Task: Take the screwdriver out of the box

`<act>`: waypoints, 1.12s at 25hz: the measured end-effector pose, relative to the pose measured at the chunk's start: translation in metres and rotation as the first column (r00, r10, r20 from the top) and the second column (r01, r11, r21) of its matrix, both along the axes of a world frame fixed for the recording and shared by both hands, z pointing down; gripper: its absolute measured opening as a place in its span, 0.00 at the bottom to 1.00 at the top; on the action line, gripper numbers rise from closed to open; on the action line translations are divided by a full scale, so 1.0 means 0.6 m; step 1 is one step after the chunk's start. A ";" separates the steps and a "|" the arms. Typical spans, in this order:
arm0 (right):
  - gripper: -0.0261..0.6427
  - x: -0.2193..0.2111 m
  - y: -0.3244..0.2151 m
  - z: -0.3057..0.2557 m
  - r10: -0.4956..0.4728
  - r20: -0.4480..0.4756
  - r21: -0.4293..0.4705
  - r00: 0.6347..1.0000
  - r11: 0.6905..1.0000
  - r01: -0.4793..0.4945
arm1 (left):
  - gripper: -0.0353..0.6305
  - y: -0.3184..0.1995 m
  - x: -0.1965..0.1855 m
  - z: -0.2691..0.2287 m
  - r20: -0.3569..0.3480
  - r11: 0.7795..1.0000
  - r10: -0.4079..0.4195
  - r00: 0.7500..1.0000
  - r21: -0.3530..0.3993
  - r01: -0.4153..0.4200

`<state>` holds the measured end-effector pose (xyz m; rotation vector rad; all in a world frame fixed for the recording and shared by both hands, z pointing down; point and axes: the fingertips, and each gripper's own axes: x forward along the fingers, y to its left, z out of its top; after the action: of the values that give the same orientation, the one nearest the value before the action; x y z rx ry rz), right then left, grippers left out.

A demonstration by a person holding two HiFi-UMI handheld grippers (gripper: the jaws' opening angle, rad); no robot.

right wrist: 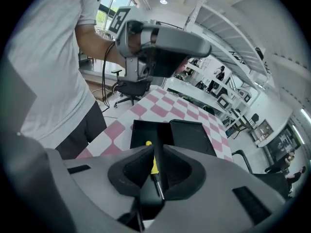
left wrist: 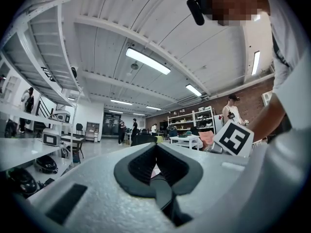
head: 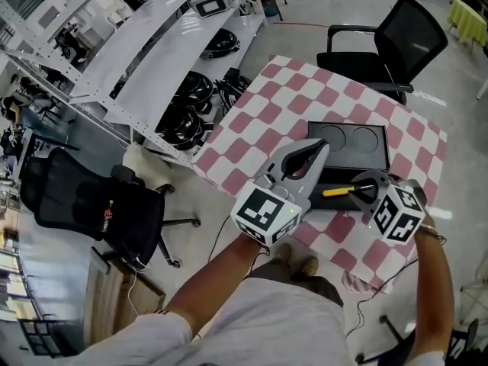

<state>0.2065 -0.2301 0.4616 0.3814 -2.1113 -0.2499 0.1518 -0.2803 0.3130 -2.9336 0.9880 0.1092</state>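
- While the right gripper [head: 360, 191] pinches the screwdriver [head: 336, 191] by its thin metal shaft, the yellow handle sticks out past the jaws; the right gripper view shows the pads pressed on the shaft, a hold that probably suits a slim tool lying low in a tray
- The screwdriver sits over the near edge of the open black box [head: 358, 152]; whether it has cleared the rim or rests on it I cannot tell
- The box stands on the pink-and-white checked table [head: 267, 120] with its lid folded back, which leaves the tray reachable from above
- The left gripper [head: 320, 147] hangs over the box with its jaws closed on nothing; it does not touch the box, so it seems kept aside from the lift
- The task looks close to done; raising the tool away from the box appears to remain
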 end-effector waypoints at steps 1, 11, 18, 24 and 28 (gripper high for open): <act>0.07 0.001 -0.002 0.012 -0.009 -0.020 -0.021 1.000 1.000 0.008 | 0.07 -0.001 -0.002 0.000 0.000 1.000 -0.002 1.000 0.000 0.002; 0.20 0.005 -0.013 0.122 -0.066 -0.202 -0.161 0.977 0.986 0.033 | 0.07 -0.011 -0.030 0.023 0.015 1.000 -0.008 1.000 -0.027 0.008; 0.20 0.009 -0.021 0.161 -0.056 -0.268 -0.190 0.962 0.982 0.004 | 0.08 -0.011 -0.036 0.037 0.023 0.999 0.010 1.000 -0.035 -0.009; 0.20 0.004 -0.025 0.182 -0.059 -0.291 -0.219 0.955 0.976 -0.007 | 0.07 -0.016 -0.047 0.050 0.029 0.999 0.009 1.000 -0.049 -0.007; 0.20 -0.003 -0.025 0.192 -0.074 -0.302 -0.247 0.951 0.969 -0.003 | 0.07 -0.019 -0.056 0.057 0.031 0.998 0.006 0.999 -0.059 -0.004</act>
<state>0.2046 -0.2449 0.5770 0.1453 -1.8130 -0.0611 0.1179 -0.2918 0.3473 -2.9816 0.9965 0.0346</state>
